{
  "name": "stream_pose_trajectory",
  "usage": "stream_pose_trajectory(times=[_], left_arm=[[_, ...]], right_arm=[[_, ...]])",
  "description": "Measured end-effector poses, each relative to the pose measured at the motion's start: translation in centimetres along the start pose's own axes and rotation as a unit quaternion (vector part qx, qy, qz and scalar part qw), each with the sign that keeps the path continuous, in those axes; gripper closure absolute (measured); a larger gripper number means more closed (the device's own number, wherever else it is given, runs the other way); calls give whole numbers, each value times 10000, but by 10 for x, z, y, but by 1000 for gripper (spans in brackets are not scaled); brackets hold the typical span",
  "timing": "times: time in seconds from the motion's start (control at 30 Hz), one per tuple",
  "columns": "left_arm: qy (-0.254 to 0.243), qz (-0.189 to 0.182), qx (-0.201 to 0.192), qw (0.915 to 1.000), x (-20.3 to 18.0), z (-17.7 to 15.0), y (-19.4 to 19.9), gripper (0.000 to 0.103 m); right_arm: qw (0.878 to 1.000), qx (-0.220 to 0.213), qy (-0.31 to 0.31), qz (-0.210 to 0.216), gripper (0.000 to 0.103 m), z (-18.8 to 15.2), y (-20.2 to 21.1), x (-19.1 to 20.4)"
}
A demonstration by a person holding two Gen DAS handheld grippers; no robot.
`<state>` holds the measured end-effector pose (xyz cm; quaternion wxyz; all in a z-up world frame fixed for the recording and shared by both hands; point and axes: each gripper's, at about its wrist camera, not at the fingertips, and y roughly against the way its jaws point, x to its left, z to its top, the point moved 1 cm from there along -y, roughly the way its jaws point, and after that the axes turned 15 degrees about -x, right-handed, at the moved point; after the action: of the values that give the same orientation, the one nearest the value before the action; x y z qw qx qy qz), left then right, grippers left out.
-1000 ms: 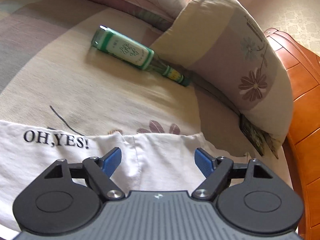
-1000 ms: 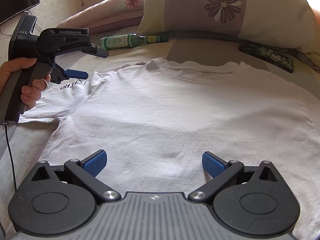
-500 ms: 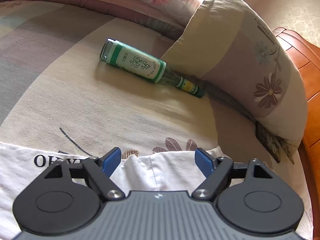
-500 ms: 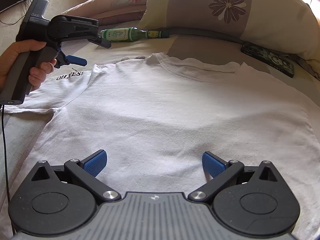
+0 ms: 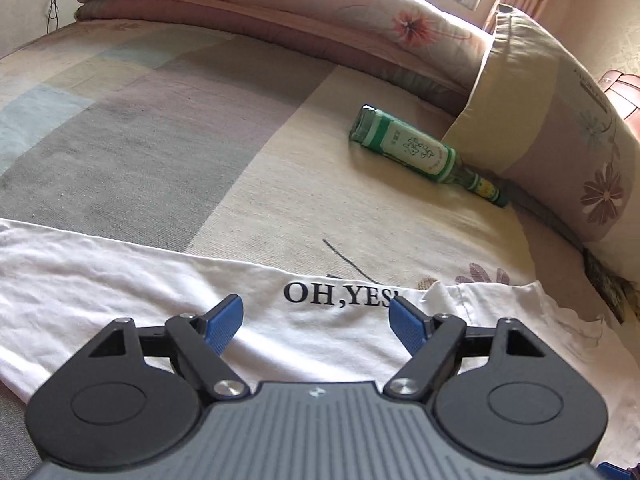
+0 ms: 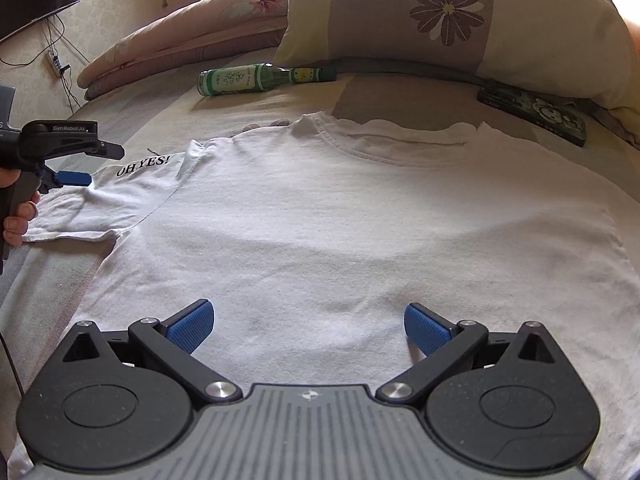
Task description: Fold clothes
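Each claw (image 6: 308, 326) was matte black with a ribbed grey centre plate bearing a small white mark, two round discs beside it, and silver screws at the linkage pivots. Its fingers (image 6: 190, 326) ended in blue textured pads. The left claw (image 6: 74, 172) had a grey handle, white "GenRobot.AI" lettering and a thin black cable (image 6: 10, 364).

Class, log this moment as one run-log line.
stage: pre-fold | T-shirt: flat on bed | left gripper: open over sleeve | right gripper: open over hem
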<state>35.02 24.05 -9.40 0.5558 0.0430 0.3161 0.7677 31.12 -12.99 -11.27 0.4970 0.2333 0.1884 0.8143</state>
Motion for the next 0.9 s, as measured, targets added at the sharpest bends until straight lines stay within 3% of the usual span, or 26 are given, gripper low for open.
stream_pose_trajectory(times=[0.13,0.3,0.47,0.57,0.67,0.9], left_arm=[[-61,-290,112,9995,-7,-17,16,21],[-931,87,24,9956,-6,-55,31,21],[-1651,244,-147,9859,-14,-56,51,21],[-1567,253,-323,9868,-11,-44,43,19],[-1360,524,-206,9891,5,-43,27,19],[-1263,646,-179,9897,34,-46,49,19]], right_arm=[[10000,0,-42,40,0,1,0,1],[10000,58,8,52,0,-1,0,3],[9999,118,66,-22,0,-4,1,2],[9999,125,77,-32,0,-5,2,2],[9999,127,96,-42,0,-5,2,3],[9999,115,73,-90,0,-5,-2,2]])
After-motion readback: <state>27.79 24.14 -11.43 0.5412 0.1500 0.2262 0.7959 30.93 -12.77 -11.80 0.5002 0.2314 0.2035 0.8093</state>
